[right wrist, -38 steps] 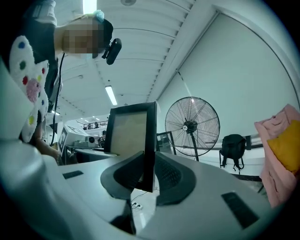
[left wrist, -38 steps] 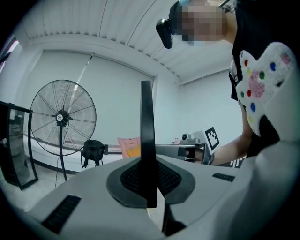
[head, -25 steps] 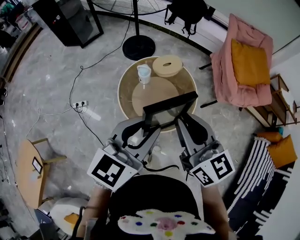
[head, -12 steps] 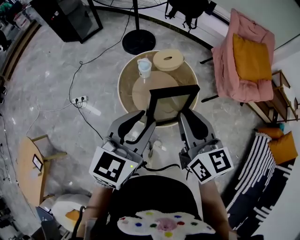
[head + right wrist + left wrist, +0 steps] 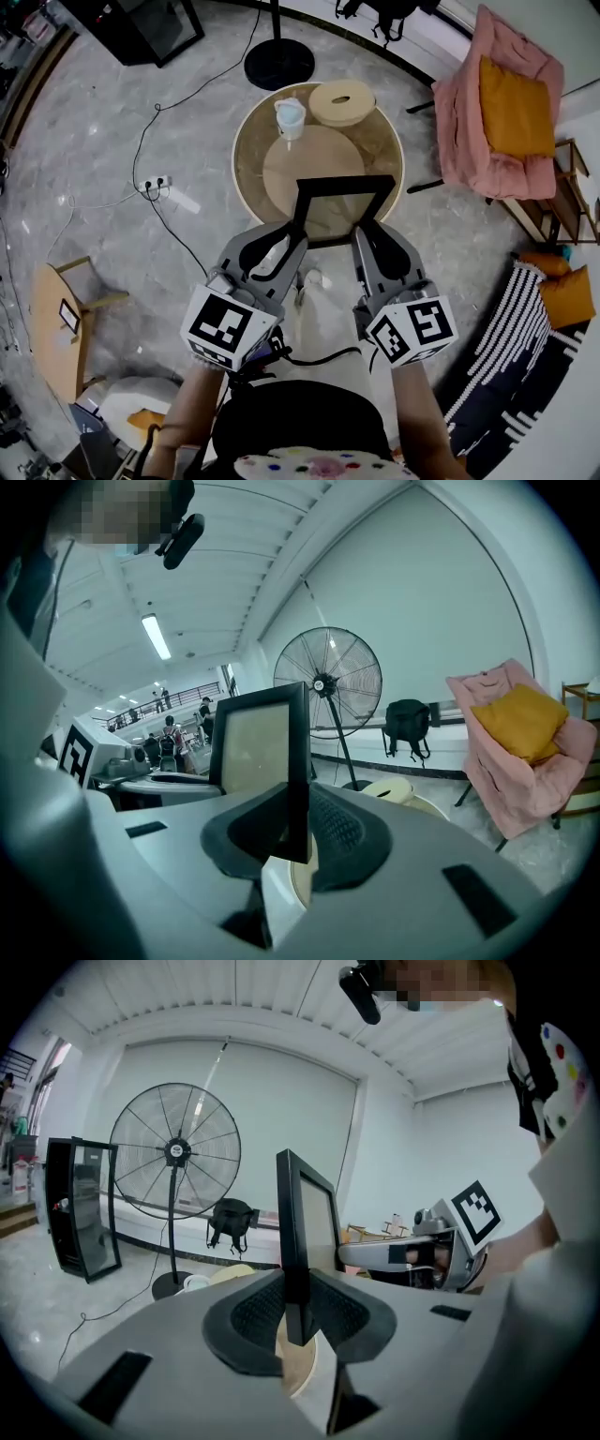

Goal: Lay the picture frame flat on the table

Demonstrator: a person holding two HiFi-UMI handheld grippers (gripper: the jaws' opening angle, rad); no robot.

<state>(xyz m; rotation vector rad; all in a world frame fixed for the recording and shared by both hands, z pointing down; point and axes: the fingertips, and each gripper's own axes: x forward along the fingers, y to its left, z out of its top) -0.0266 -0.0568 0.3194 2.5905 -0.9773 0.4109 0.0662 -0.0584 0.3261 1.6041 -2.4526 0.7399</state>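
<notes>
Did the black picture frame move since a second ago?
Yes. The black rectangular picture frame has shifted further over the round wooden table, toward the white cup, and its slanted top edge now sits level.

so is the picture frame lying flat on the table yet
No, the picture frame stands up on edge in the air over the round table, not resting on it.

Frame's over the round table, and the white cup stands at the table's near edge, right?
No: the head view shows the white cup at the round table's far edge. The frame is over the table, as you say.
</notes>
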